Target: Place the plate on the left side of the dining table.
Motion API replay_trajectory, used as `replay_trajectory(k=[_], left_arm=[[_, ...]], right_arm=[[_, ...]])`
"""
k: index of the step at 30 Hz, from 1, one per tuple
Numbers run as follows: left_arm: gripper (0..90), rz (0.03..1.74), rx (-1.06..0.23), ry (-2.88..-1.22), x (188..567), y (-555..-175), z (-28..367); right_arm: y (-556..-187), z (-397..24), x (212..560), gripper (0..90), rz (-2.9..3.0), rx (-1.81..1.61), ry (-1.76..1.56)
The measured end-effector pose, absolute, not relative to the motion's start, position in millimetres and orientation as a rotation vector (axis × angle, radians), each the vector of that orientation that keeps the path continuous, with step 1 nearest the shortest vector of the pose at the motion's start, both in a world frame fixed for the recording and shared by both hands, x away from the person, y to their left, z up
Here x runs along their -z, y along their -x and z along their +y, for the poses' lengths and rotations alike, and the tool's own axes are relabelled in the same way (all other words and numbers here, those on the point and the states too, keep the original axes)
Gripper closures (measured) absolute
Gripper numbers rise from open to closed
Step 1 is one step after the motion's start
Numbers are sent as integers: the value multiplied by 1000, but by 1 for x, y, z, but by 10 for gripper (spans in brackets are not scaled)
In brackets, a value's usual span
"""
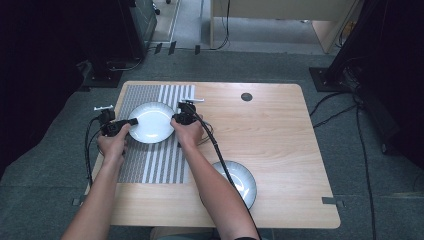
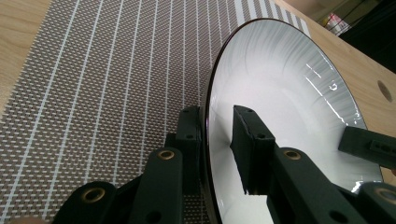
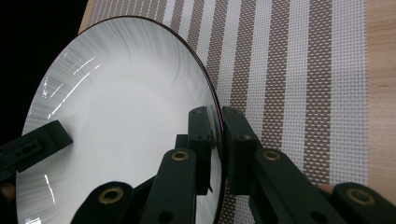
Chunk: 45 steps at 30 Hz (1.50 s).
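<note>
Two-handed carry of the white plate (image 1: 151, 122): your left gripper (image 1: 131, 121) and right gripper (image 1: 175, 119) each have jaws pinching opposite rims, plate over the striped mat (image 1: 157, 165) on the bench (image 1: 280, 135). Next, likely lower it level and release together.

Two bare forearms reaching from the near edge, left gripper (image 1: 131, 121) and right gripper (image 1: 175, 119) facing each other, jaws clamped.

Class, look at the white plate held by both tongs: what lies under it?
Under the white plate lies the striped woven placemat, showing around the rim on the wooden table. The mat's part directly beneath is covered.
</note>
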<state>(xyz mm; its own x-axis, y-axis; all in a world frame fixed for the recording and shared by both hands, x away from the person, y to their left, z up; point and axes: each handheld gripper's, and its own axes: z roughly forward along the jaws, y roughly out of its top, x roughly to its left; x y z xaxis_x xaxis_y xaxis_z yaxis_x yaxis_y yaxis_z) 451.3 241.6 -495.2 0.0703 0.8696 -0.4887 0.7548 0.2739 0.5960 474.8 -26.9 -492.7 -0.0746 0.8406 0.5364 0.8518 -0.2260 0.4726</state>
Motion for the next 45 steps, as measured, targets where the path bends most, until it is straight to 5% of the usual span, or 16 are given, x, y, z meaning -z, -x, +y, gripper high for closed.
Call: replay_trajectory(k=[16,23,29,37,40,45], left_arm=[[773,1766,-207,-1551,498,-460,242],[540,1653,-187,-1493,486,-453,256],[543,1542,-217,-1555,476,-439,258],[419,1563,-317,-1603,465,-429,253],[307,1581,-369,-1632,463,-425,248],[253,1555,-331,-1584,456,-416,246]], right_arm=[[-477,-28,501,800,-1961,1249,2104],[-480,-42,490,603,-1890,1309,2096],[-475,-47,484,445,-2090,1266,2008],[-467,-67,479,369,-2134,1310,1976],[-465,-78,474,357,-2101,1375,1987],[-458,-92,464,354,-2230,1341,1961]])
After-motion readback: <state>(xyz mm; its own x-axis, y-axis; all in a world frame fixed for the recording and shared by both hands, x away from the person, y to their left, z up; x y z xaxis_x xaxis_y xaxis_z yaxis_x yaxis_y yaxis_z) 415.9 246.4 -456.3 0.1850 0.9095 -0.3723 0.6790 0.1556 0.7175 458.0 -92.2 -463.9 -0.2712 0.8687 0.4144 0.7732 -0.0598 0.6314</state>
